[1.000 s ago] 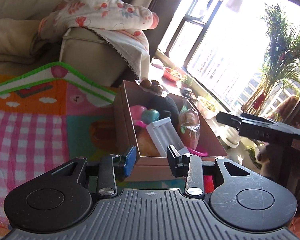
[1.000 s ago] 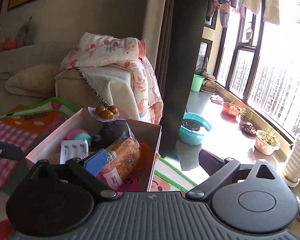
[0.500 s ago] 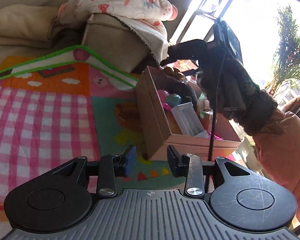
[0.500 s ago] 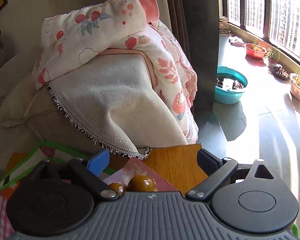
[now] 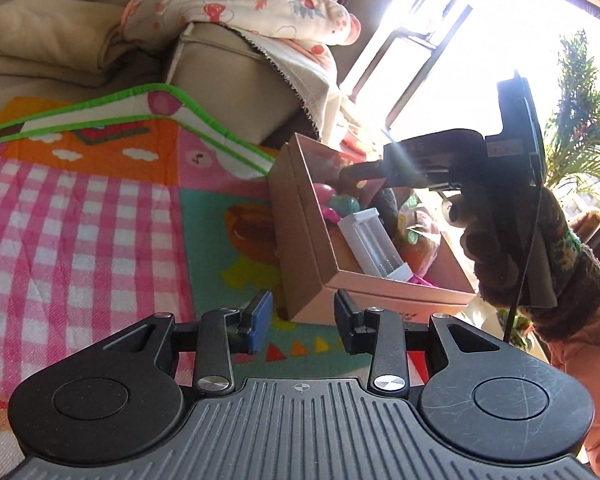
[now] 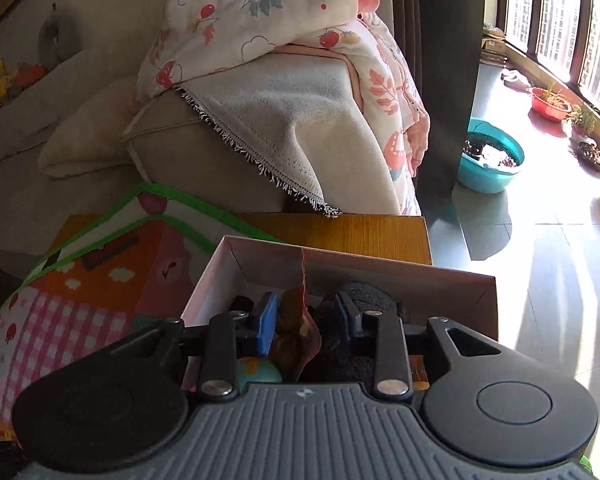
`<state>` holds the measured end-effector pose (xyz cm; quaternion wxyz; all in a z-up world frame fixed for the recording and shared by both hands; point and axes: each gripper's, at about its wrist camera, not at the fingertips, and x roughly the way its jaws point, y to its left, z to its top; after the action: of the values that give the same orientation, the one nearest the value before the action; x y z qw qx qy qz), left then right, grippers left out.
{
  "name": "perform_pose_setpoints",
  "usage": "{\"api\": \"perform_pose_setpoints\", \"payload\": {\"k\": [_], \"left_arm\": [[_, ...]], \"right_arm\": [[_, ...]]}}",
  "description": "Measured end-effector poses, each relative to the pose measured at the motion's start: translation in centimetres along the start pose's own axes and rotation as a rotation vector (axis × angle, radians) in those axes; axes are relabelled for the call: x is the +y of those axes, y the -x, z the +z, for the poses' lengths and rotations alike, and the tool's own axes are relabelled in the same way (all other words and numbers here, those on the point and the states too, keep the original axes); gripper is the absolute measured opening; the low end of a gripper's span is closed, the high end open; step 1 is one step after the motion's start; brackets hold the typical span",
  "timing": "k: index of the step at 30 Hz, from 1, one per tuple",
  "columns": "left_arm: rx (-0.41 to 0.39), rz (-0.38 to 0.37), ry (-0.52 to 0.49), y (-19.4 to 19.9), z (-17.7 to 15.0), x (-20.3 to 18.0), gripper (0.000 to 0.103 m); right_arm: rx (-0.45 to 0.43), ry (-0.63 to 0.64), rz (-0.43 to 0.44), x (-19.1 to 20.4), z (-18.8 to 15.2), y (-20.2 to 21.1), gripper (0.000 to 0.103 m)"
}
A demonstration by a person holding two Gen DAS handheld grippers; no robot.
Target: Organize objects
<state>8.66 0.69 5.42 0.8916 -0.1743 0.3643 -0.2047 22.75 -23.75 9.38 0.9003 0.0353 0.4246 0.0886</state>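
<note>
An open cardboard box point(image 5: 320, 276) stands on the play mat, holding a white ribbed case point(image 5: 376, 248), pink and teal balls point(image 5: 340, 200) and a bagged loaf point(image 5: 420, 236). My left gripper point(image 5: 302, 320) hovers short of the box's near corner, open, with nothing between its fingers. A gloved hand point(image 5: 540, 248) holds my right gripper point(image 5: 360, 172) down into the box's far end. In the right wrist view the right gripper point(image 6: 306, 324) is closing around a tilted pinkish-brown plate point(image 6: 300, 332). The blue pad point(image 6: 268, 328) touches it; the other finger stands a little apart. A dark fuzzy thing point(image 6: 364, 296) lies behind.
The checked play mat point(image 5: 80, 220) spreads left of the box. A sofa arm draped with a printed blanket point(image 6: 284, 40) rises just behind the box point(image 6: 380, 268). A wooden tabletop point(image 6: 380, 232) edges the box. On the tiled floor to the right stand a teal basin point(image 6: 492, 164) and plant pots.
The right gripper swung over the box's far end, sank into it, and its jaws narrowed around the plate. The left gripper drew back a little early on, then stayed still.
</note>
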Motion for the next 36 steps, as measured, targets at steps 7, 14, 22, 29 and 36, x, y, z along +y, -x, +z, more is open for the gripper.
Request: {"api": "perform_pose_setpoints", "payload": {"k": [7,14,22,29,36], "left_arm": [[-0.037,0.027,-0.072,0.8,0.9,-2.3,0.039],[-0.032,0.092,-0.172,-4.1,3.3,-4.8,0.039],[0.015,0.295,-0.165,-7.3,2.8,-3.3,0.071],[-0.09,0.441,-0.105,-4.3,3.5,1.2,0.095],[-0.125,0.48,-0.073,-3.3,5.4,6.3,0.102]], "right_arm": [[-0.159,0.07,-0.078,-0.3,-2.4,4.6,0.051],[-0.351,0.256,-0.217,-1.3,-11.2,13.2,0.083],[-0.176,0.173,-0.188,-4.1,-17.0,11.0,0.054],[-0.159,0.185,-0.087,0.3,-15.4,5.9,0.055],[-0.196,0.13,-0.054,4.1,-11.2,3.1,0.055]]}}
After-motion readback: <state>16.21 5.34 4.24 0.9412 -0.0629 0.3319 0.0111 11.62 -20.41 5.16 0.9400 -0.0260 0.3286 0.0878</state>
